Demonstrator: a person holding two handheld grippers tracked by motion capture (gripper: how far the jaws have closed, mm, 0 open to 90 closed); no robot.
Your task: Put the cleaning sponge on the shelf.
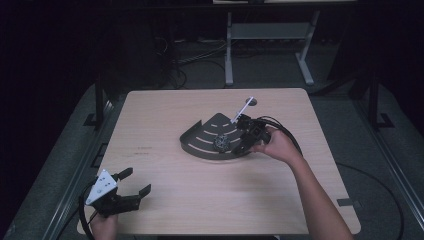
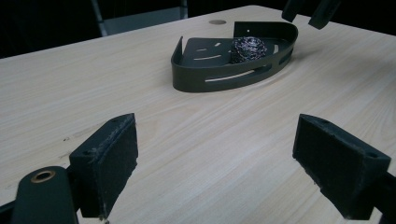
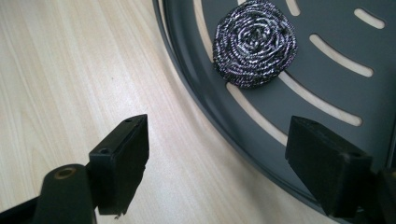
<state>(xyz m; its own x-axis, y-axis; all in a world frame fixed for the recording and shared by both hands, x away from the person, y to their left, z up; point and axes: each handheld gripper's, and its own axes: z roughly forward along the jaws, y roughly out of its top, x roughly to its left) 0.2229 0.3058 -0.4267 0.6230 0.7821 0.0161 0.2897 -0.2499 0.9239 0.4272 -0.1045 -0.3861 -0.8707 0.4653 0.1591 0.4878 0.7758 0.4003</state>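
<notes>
Down at about 7 o'clock on the table (image 1: 165,200), closest to the camera, sits the left gripper (image 1: 134,183) with a hand (image 1: 104,226) wrapped round its back end and the grey three-cornered plate on top. Its fingers (image 2: 112,161) are spread wide apart with nothing between them, just bare light wood grain under them in the left gripper view. It's well apart from everything else.

Moving right, roughly dead centre and a touch toward 1 o'clock, there's the dark grey corner tray (image 1: 200,145), a quarter-round thing with a low slotted wall and curved slots cut through its floor. Sitting inside it, near the curved wall, is the steel wool scourer (image 1: 221,143), a round coil of shiny wire, lying flat on the tray floor.

Further right at about 2 o'clock from centre is the right gripper (image 1: 239,140), held by the person's other hand (image 1: 277,146), forearm coming in from 5 o'clock. It hangs over the tray's right end. In the right gripper view the fingers (image 3: 123,161) are released and straddle the tray's curved rim, one over the table, one over the tray floor, with the scourer (image 3: 255,43) just ahead of them and not touched.

Behind that, toward 12 o'clock, a thin white strip (image 1: 243,109) reaches to a small round hole (image 1: 253,102) in the table.
</notes>
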